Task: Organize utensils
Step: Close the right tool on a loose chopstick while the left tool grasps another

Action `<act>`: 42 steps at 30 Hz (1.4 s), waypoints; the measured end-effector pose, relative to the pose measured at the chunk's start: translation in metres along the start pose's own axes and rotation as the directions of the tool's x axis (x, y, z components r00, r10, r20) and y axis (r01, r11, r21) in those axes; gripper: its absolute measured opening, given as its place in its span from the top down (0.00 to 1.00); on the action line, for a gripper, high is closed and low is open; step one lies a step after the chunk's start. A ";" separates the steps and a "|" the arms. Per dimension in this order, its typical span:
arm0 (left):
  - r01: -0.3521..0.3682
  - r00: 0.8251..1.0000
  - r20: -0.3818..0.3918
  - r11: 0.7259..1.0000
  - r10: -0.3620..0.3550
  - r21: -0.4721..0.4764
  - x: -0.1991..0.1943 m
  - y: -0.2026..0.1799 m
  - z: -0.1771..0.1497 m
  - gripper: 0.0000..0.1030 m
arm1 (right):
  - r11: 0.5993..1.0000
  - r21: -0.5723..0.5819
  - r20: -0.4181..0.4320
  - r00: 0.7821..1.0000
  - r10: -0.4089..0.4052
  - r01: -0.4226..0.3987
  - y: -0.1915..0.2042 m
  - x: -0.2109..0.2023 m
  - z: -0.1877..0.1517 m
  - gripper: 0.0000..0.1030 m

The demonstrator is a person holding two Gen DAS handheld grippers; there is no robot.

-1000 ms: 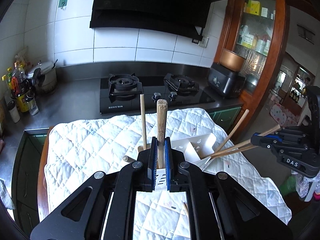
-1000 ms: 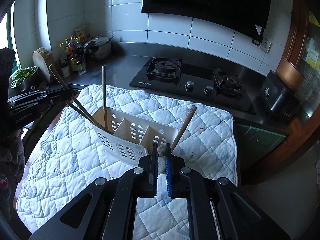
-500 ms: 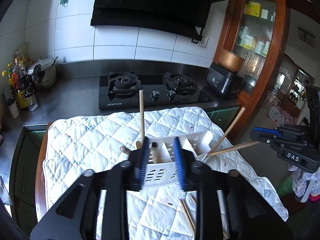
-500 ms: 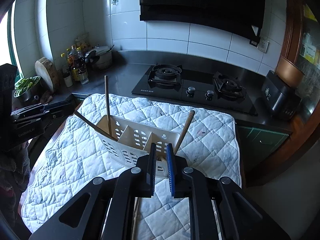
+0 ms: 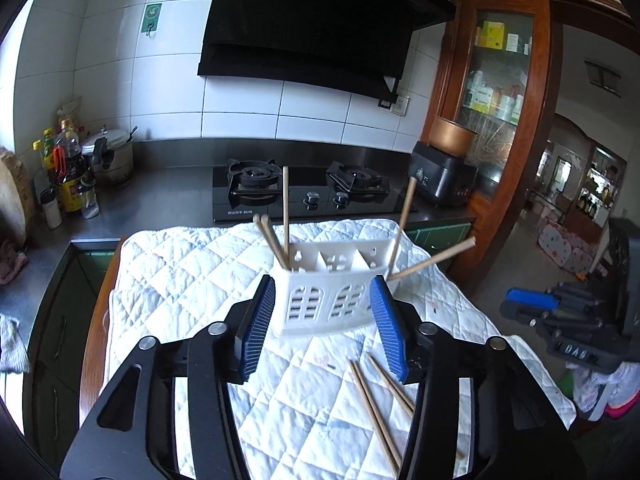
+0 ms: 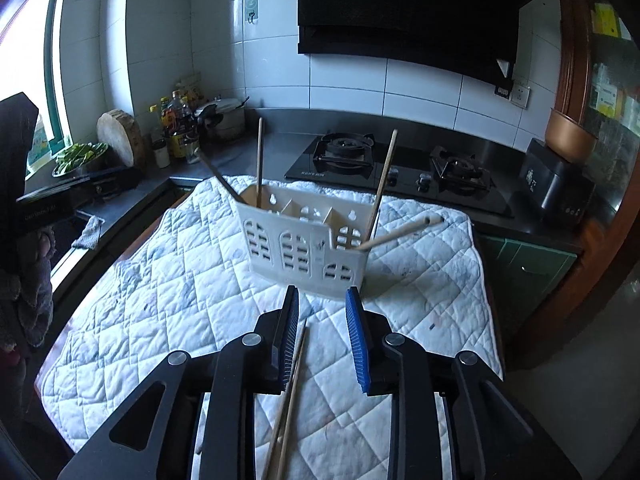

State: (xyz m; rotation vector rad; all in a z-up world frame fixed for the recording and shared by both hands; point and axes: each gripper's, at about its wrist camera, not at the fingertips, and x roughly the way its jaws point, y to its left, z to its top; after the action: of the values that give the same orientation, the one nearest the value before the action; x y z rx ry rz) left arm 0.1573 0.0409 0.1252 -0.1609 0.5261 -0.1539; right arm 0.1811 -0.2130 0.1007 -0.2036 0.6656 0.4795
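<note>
Nearest, loose chopsticks (image 5: 378, 404) lie on the quilted cloth (image 5: 192, 280) under the left gripper (image 5: 324, 326), whose jaws have just been opening and hold nothing. The right gripper (image 6: 322, 334) (narrower gap, also just opening) is empty too. Just beyond both stands the white utensil holder (image 5: 326, 300), chopsticks leaning in its end compartments.

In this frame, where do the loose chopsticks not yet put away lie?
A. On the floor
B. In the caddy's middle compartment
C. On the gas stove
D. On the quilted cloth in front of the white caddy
D: the loose chopsticks lie flat on the quilted cloth, on the near side of the white caddy, close to the open left gripper.
</note>
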 end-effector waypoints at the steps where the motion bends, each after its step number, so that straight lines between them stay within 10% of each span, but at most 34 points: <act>1: 0.003 1.000 0.001 1.000 -0.003 -0.001 -0.004 -0.001 -0.008 0.49 | 1.000 -0.008 -0.007 1.000 -0.002 0.002 0.004 0.002 -0.011 0.76; 15: -0.038 0.996 -0.083 0.995 0.031 -0.090 -0.018 0.002 -0.114 0.41 | 0.996 0.070 -0.150 0.987 0.064 -0.054 0.022 0.043 -0.145 0.82; 42: -0.052 0.967 -0.253 0.991 0.019 -0.123 0.016 -0.018 -0.190 0.43 | 0.998 0.059 -0.211 0.977 0.038 -0.026 0.031 0.083 -0.171 0.93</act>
State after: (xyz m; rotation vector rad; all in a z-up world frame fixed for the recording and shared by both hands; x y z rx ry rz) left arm 0.0720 -0.0007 -0.0416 -0.2599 0.7927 -0.1054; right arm 0.1298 -0.2129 -0.0845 -0.1932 0.8917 0.4729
